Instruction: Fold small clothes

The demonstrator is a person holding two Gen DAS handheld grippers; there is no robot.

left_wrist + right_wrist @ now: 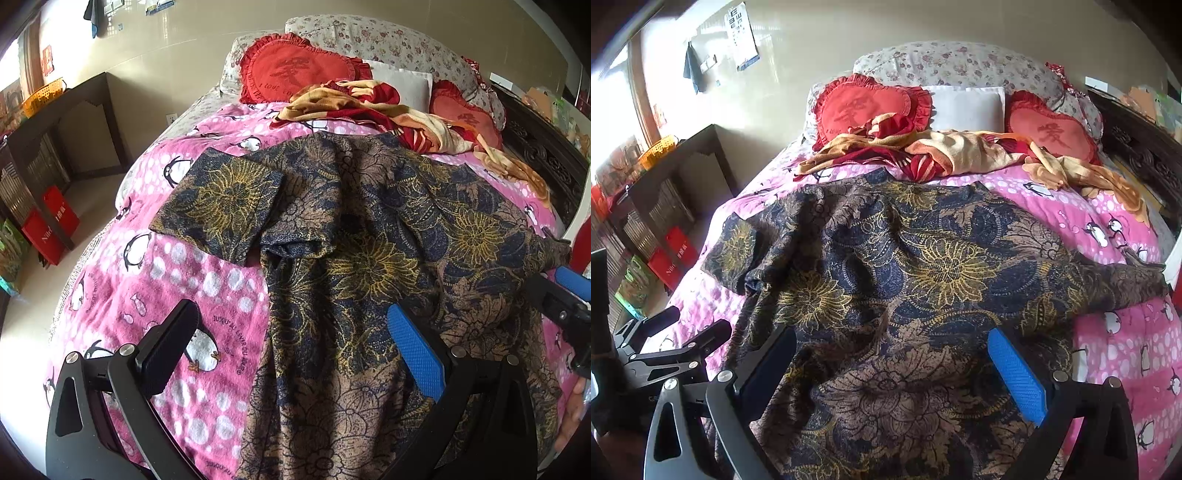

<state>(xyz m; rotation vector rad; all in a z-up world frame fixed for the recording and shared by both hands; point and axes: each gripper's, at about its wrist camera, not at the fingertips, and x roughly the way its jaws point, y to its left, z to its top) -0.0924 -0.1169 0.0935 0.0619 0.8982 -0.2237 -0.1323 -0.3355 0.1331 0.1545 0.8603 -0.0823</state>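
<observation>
A dark blue and brown floral shirt (351,266) lies spread on a pink penguin blanket (177,280). Its left sleeve (218,206) rests flat, and the right sleeve (1126,277) stretches toward the bed's right edge. My left gripper (293,350) is open, low over the shirt's left hem edge, one finger above the blanket and the blue one above the cloth. My right gripper (892,373) is open above the shirt's lower body (886,295), with nothing pinched. The left gripper (676,328) also shows at the left of the right wrist view, beside the shirt.
Two red heart cushions (864,107), a white pillow (967,107) and a crumpled orange-red blanket (942,151) lie at the head of the bed. A dark carved bed frame (1137,155) runs on the right. A dark desk (55,122) and red bags (51,225) stand left.
</observation>
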